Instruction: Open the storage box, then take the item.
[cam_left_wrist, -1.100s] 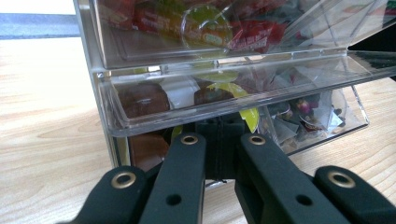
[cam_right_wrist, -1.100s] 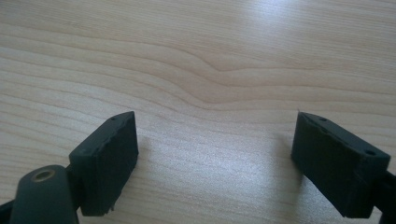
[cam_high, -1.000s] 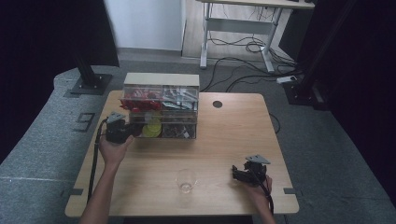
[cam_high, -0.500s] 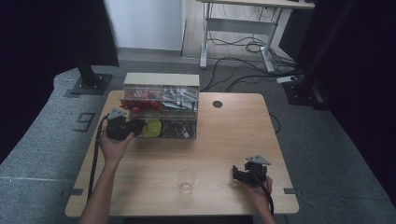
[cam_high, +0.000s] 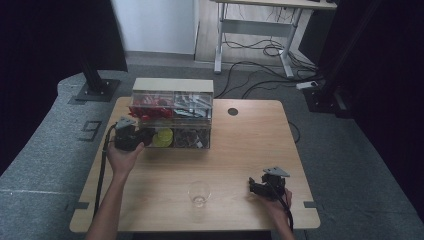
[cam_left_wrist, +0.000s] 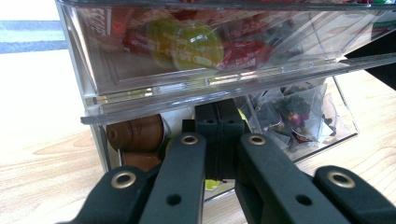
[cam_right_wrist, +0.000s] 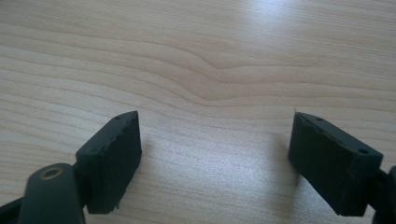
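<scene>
A clear drawer organizer (cam_high: 192, 100) stands at the table's back left, with red packets, brown capsules (cam_left_wrist: 135, 133), a yellow-green capsule (cam_high: 162, 137) and tea bags (cam_left_wrist: 294, 116) in its drawers. My left gripper (cam_high: 146, 136) is at the front of the lower left drawer. In the left gripper view my left gripper (cam_left_wrist: 217, 119) has its pads pressed together just under the upper drawer's lip; whether they pinch a thin handle I cannot tell. My right gripper (cam_high: 253, 186) rests low over the table at the front right. It is open (cam_right_wrist: 215, 154), its jaws have just been closing a little, and only bare wood lies between them.
An empty clear glass (cam_high: 199, 193) stands near the front edge of the wooden table (cam_high: 250, 145), between my two hands. A round cable hole (cam_high: 233, 111) sits at the back. Beyond the table are a desk frame and cables on the floor.
</scene>
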